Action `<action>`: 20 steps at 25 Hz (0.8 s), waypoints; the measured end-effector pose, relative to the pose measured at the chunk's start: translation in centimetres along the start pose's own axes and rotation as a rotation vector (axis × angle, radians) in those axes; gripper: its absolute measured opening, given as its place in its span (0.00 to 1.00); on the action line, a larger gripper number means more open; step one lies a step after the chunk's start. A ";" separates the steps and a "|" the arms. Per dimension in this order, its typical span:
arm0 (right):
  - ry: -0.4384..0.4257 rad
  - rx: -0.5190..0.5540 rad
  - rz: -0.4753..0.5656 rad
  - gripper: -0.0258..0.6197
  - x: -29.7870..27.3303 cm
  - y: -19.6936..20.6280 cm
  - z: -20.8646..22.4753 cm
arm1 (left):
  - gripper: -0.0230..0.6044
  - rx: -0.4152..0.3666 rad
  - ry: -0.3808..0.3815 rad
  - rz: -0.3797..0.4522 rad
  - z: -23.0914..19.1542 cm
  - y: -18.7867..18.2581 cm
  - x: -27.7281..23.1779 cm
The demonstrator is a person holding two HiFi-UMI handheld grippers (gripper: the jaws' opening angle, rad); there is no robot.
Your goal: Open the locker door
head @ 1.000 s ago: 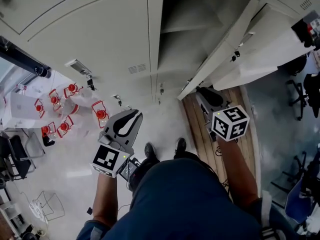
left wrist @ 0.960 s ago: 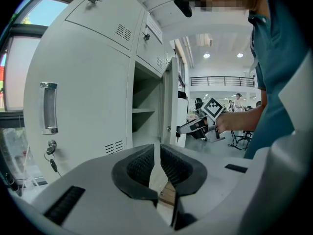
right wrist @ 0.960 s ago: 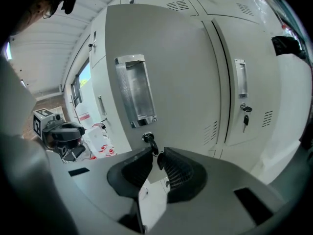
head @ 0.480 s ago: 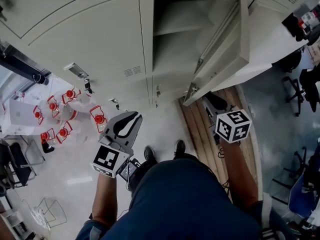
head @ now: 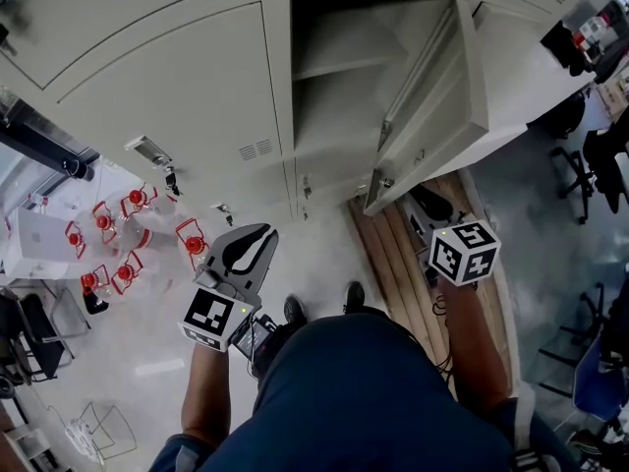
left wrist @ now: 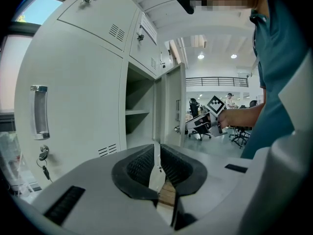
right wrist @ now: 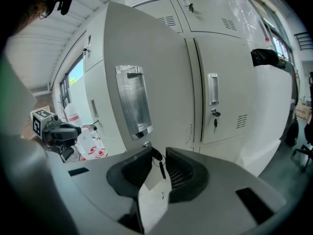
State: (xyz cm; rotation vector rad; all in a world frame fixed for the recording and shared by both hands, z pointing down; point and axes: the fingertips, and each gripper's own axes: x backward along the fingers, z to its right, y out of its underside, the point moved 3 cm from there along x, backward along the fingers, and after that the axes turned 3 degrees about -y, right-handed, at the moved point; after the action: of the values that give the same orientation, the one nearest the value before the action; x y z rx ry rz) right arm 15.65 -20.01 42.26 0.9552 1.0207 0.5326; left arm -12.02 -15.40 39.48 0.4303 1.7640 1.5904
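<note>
Right gripper [right wrist: 157,152] part-open at the locker door [right wrist: 146,58]; its key [right wrist: 160,169] dangles between the jaws, apparently unclamped.

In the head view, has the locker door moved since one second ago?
Yes. The locker door has swung further open, rightward, away from the fixed shelf inside the locker; its inner face now shows.

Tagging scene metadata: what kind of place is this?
Probably an office or lab hall: a bank of grey metal lockers, one door swung open, and office chairs beyond.
</note>
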 end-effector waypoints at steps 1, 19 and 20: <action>0.006 -0.001 0.009 0.18 0.3 -0.2 0.1 | 0.12 0.000 0.002 0.002 0.0 -0.1 0.0; -0.001 0.020 0.192 0.18 5.3 -5.7 -2.2 | 0.12 -0.027 0.015 0.016 0.4 -1.4 0.4; -0.009 0.020 0.199 0.18 5.5 -5.9 -2.4 | 0.12 -0.027 0.015 0.017 0.5 -1.5 0.4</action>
State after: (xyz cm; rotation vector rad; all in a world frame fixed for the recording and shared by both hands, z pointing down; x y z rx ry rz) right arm 15.68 -17.85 34.14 1.0828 0.9290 0.6835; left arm -11.66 -15.05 37.91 0.4227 1.7524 1.6309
